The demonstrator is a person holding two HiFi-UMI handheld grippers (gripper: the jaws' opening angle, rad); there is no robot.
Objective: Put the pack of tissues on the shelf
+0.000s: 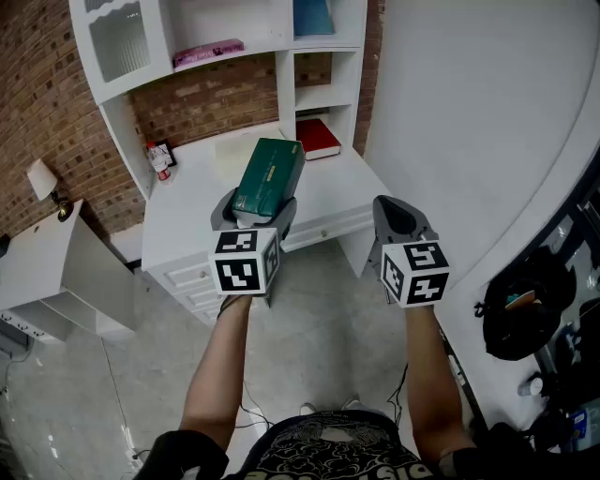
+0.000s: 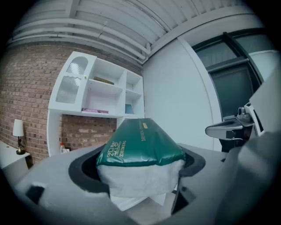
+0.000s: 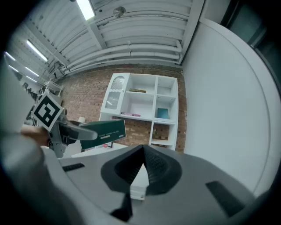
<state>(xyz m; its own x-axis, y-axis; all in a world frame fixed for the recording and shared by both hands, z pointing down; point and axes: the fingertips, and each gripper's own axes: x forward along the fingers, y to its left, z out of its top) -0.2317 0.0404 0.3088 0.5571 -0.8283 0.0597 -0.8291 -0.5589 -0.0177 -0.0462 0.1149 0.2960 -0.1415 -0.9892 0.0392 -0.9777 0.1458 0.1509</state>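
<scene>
Left gripper (image 1: 254, 212) fingers pinch tissue pack (image 1: 268, 176) by its end, centre frame, short of shelf (image 1: 285, 84). Right gripper (image 1: 401, 217) fingers pressed together, empty. Risk: end-held pack, seemingly soft, sags and clips shelf edge.

Rear wall (image 1: 47, 94): red brick. Against it stands a white shelf unit (image 1: 284, 84) with open compartments and one arched glazed door (image 1: 120, 42), over a white desk (image 1: 187, 220) with drawers. A small white-shaded lamp (image 1: 41, 178) sits on a low white cabinet (image 1: 56, 262) at left. Right side: plain white wall (image 1: 469, 112). Floor (image 1: 328, 309) is glossy grey. Ceiling is ribbed white, with tube lights (image 3: 85, 9) on. Dark glazed panel (image 2: 237, 79), possibly a window.
</scene>
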